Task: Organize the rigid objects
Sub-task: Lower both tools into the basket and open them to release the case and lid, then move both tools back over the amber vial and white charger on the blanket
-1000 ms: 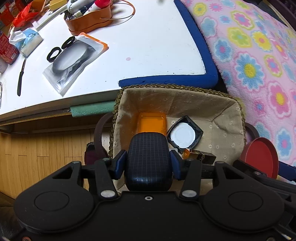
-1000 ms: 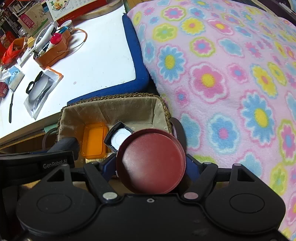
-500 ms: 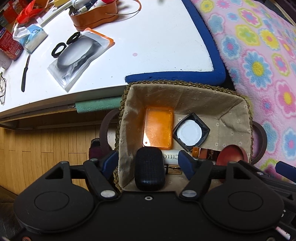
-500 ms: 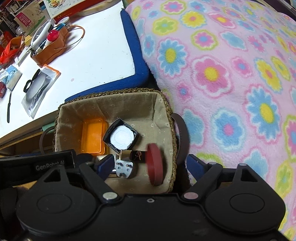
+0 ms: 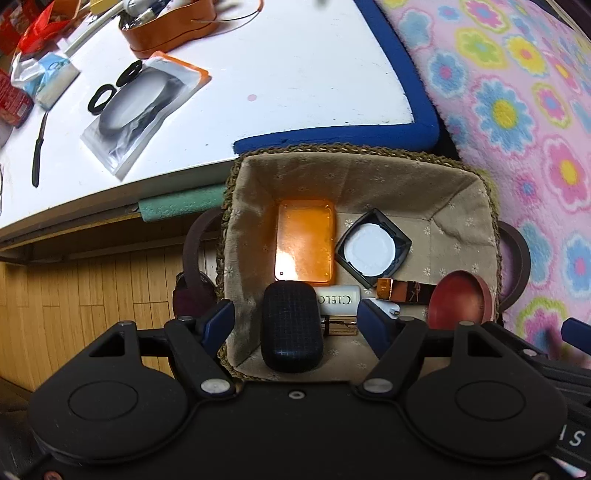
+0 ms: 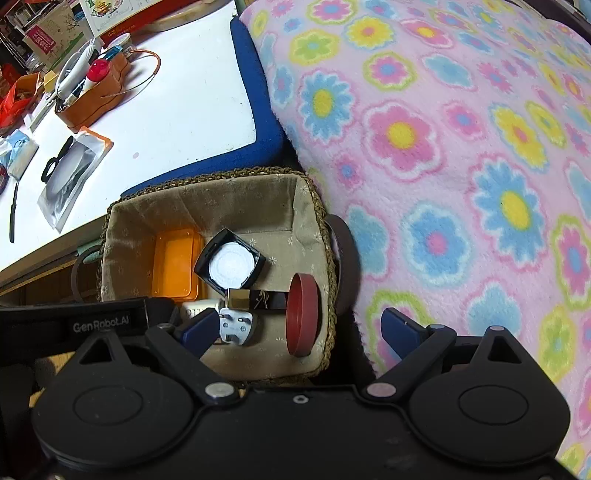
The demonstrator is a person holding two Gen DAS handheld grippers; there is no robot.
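A cloth-lined wicker basket (image 5: 332, 149) holds an orange box (image 5: 304, 242), a black square compact (image 5: 371, 249), a white tube (image 5: 338, 299) and a gold clip (image 5: 404, 290). A black grid-patterned case (image 5: 290, 326) lies at the basket's near left. My left gripper (image 5: 295, 317) hangs over it, open, pads clear of it. A red round case (image 6: 303, 314) stands on edge against the basket's (image 6: 221, 175) right wall, beside a white plug (image 6: 236, 325). Above it, my right gripper (image 6: 299, 326) has its jaws opening, not touching it.
A white table (image 5: 258, 74) with a blue padded edge lies beyond the basket, with an orange pouch (image 5: 173, 22) and a bagged black ring (image 5: 136, 107) on it. A floral blanket (image 6: 443, 147) fills the right side. Wooden flooring (image 5: 74, 295) shows at the left.
The left jaws widened and let go of the black case, which now lies in the basket. The right jaws let go of the red round case, which dropped in on its edge.
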